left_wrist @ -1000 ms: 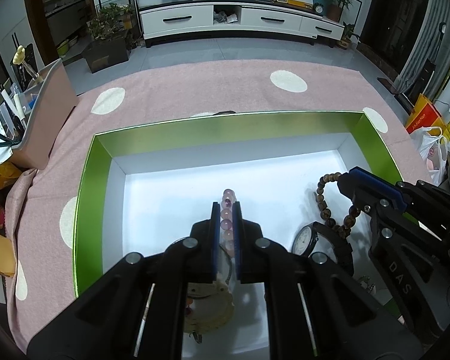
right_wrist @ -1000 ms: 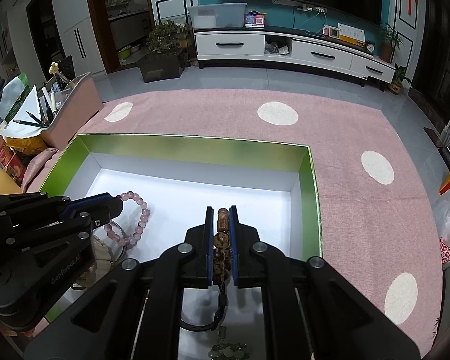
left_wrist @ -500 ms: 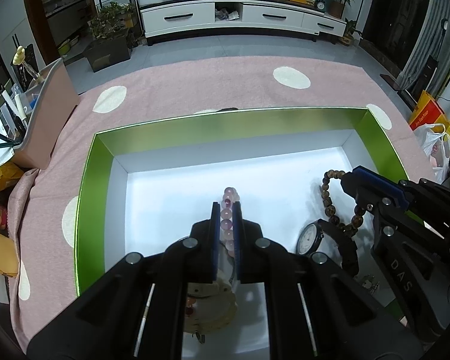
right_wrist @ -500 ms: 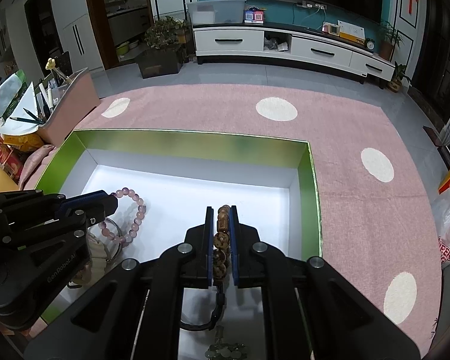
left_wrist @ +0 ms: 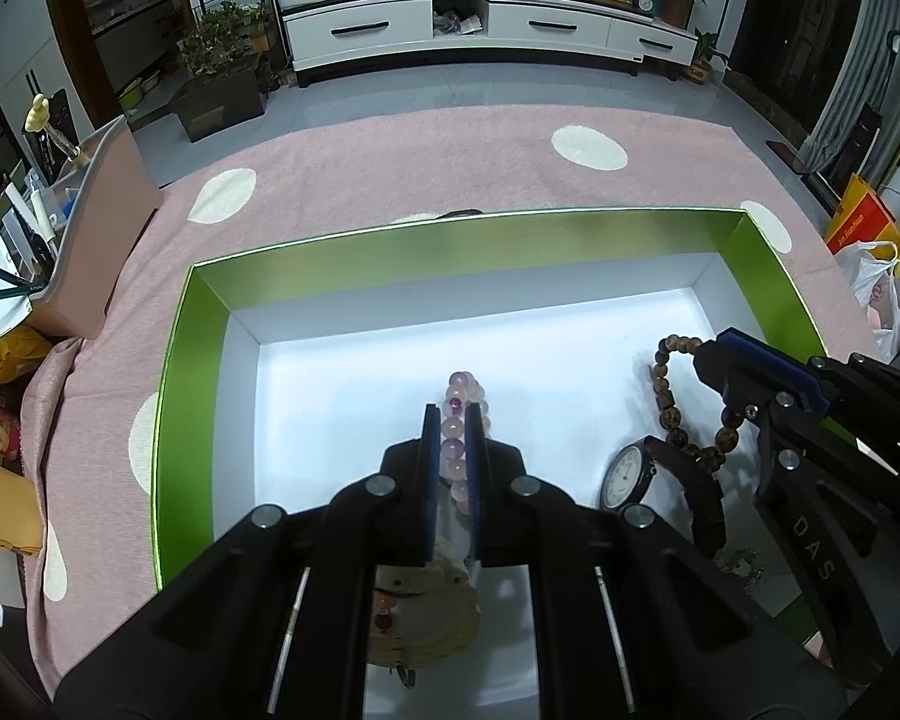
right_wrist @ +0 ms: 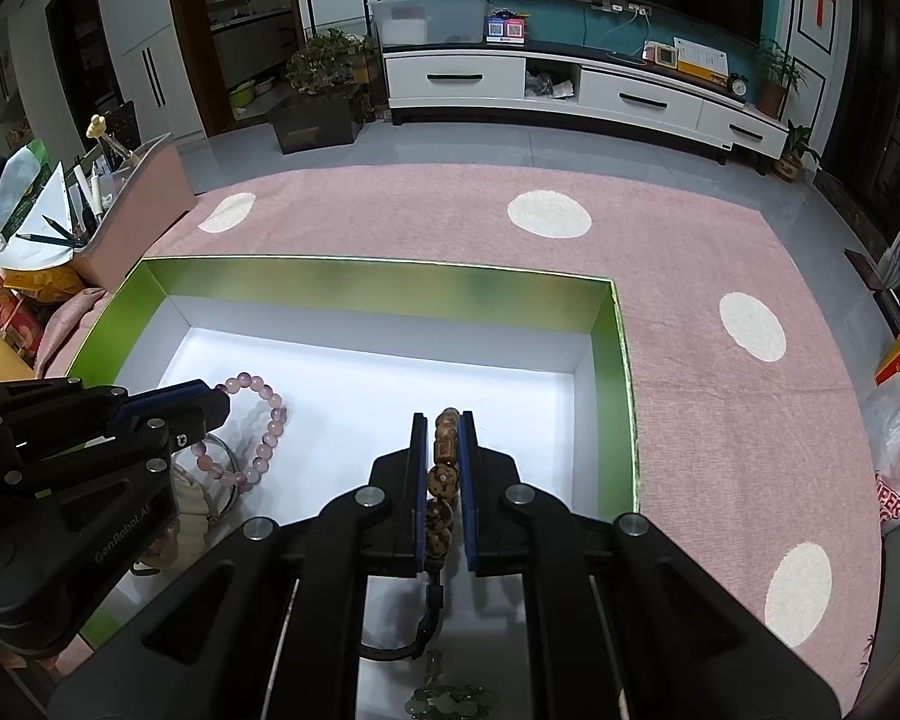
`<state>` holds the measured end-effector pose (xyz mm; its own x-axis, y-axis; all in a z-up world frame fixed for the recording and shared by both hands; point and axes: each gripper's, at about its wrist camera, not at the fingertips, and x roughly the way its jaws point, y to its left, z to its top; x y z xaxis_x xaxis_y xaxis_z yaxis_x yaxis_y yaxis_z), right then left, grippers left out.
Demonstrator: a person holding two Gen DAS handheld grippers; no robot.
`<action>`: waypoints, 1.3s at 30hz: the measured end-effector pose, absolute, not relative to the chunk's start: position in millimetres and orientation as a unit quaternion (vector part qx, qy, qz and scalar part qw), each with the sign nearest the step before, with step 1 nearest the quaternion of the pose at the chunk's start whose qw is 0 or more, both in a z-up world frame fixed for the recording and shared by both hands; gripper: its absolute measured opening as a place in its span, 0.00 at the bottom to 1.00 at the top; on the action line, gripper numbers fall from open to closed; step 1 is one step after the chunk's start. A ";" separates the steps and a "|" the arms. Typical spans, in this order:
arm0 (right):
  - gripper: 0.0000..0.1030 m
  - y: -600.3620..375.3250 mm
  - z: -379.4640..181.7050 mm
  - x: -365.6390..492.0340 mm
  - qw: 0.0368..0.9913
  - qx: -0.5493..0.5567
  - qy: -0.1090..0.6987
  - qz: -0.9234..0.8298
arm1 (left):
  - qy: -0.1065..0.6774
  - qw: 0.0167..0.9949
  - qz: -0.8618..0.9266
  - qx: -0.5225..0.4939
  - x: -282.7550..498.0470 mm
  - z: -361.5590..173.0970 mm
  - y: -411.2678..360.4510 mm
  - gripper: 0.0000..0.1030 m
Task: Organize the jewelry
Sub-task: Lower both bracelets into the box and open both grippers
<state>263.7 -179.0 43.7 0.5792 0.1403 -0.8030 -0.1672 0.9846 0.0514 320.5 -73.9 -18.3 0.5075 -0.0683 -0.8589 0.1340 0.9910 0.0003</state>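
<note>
- Living-room bg: white TV cabinet [right_wrist: 570, 90] along teal wall, potted plant [right_wrist: 321, 69] to its left, grey tile floor.
- Work surface = pink cloth w/ white dots [left_wrist: 450, 162]. Pink desk organizer [left_wrist: 99, 228] w/ pencils sits at cloth's left edge.
- Green-walled box [left_wrist: 189, 372] w/ white floor sits on cloth; all jewelry is inside it.
- My left gripper [left_wrist: 453, 420] is clenched on pink bead bracelet [left_wrist: 453, 441]; beads run between the blue pads and stick out past the tips.
- From right cam, same pink bead bracelet [right_wrist: 267, 438] hangs as a loop off left gripper [right_wrist: 219, 405], near box's left side, above the white floor. Can't tell if loop bottom touches floor.
- My right gripper [right_wrist: 444, 426] is clamped on brown bead bracelet [right_wrist: 443, 480]; beads stacked in line between pads.
- From left cam, brown bead bracelet [left_wrist: 669, 396] dangles from right gripper [left_wrist: 711, 354], right part of box.
- Wristwatch [left_wrist: 627, 474] w/ white dial + black strap lies on box floor, just under/beside brown loop.
- Cream-coloured round piece [left_wrist: 426, 612] lies on box floor below my left gripper, partly hidden by it; some beads next to it.
- Small pale-green trinket [right_wrist: 444, 699] at near edge of box floor, under right gripper; too small for detail.
- Both grippers angled down into box, well apart from each other.
</note>
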 end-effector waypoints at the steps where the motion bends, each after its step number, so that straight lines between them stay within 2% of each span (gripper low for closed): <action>1: 0.09 -179.0 43.7 263.8 0.888 -0.015 0.451 0.086 | 0.494 0.867 -0.058 0.034 321.4 -18.5 -74.0 0.07; 39: 0.09 -177.8 37.9 268.0 0.880 -0.012 0.468 0.079 | 0.509 0.858 -0.050 0.052 320.5 -25.1 -77.8 0.07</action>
